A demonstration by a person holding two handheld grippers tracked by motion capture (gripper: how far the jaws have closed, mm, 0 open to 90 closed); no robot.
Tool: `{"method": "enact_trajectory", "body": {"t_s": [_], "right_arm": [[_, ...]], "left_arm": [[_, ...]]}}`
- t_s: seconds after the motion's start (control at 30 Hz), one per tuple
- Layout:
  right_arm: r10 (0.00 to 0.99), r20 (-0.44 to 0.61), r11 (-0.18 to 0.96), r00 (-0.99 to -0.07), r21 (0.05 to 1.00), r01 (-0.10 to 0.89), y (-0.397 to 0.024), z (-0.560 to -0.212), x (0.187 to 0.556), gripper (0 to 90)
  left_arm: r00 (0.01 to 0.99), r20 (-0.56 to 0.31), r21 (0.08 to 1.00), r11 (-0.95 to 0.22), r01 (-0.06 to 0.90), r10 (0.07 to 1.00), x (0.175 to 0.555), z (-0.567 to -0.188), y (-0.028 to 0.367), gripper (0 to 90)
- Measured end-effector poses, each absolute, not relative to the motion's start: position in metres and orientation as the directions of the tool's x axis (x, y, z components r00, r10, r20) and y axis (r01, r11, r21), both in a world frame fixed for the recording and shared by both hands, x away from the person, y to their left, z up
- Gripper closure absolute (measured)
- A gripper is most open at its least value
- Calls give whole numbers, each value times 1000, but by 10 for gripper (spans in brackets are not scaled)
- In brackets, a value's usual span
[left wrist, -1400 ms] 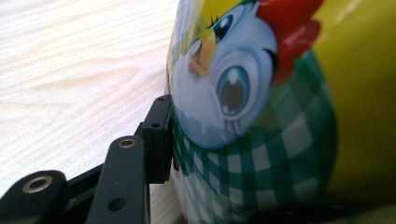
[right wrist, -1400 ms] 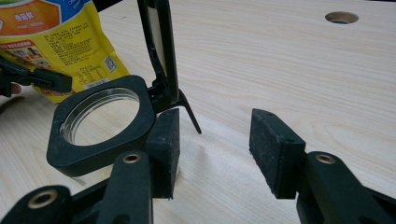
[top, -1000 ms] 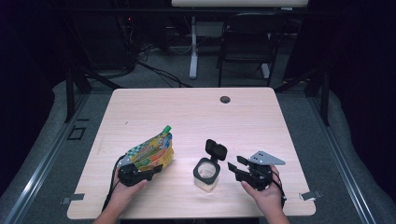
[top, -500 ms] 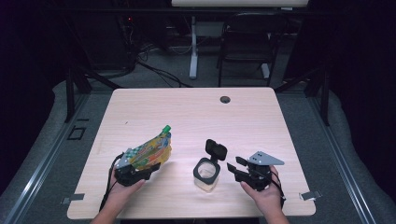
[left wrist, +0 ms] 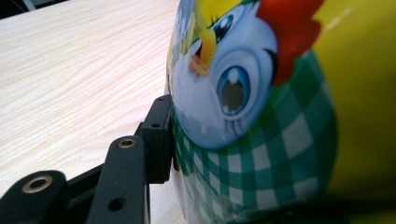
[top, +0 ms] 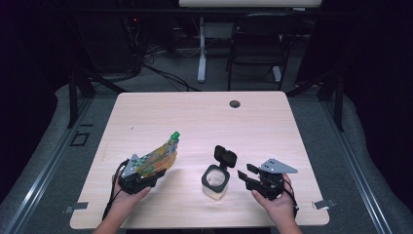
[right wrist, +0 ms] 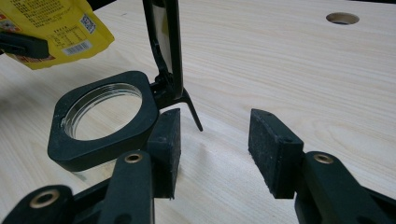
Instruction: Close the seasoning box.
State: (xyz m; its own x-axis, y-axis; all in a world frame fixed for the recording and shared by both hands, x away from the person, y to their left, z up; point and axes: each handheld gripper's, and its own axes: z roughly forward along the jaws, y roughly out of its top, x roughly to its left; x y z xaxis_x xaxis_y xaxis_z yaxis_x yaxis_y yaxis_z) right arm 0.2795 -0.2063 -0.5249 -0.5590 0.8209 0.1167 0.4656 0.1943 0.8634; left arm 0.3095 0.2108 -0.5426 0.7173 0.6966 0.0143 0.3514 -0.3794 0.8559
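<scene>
Pouch: a yellow snack pouch (top: 157,158) with a green cap at its tip, printed with a cartoon chick and green check (left wrist: 261,116); it sits at about 8 o'clock on the table, tilted, cap end pointing toward 1 o'clock.
Pouch hold: its lower end is clamped in the left gripper (top: 139,176); in the left gripper view one black pad (left wrist: 161,140) presses flat against the printed side.
Left gripper: closed on the pouch, held in the person's left hand (top: 127,195) near the table's near edge.
Jar: a clear jar (top: 215,181) with a black square collar stands at about 6 o'clock on the table, between the two grippers and apart from the pouch.
Jar lid: the black hinged lid (top: 225,156) is flipped up and stands open at the collar's 1 o'clock corner.
Right gripper: at about 4 o'clock on the table (top: 246,174), just beside the jar; its jaws stand apart and have just been closing a little, with only bare wood between the pads (right wrist: 275,149). One pad (right wrist: 164,149) is right against the collar; whether it touches I cannot tell.
Right hand: wraps the gripper body from below (top: 275,202).
Table: light wood (top: 195,117), with a round cable hole (top: 234,104) at about 12 o'clock.
</scene>
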Motion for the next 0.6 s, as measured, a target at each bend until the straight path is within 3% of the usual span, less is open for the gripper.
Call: {"method": "enact_trajectory", "body": {"t_s": [0.6], "right_arm": [[825,61,215,-561,885,412,-202,-516,268,577]], "left_arm": [[692,155,837,-466,286,705,307,-533,204,543]]}}
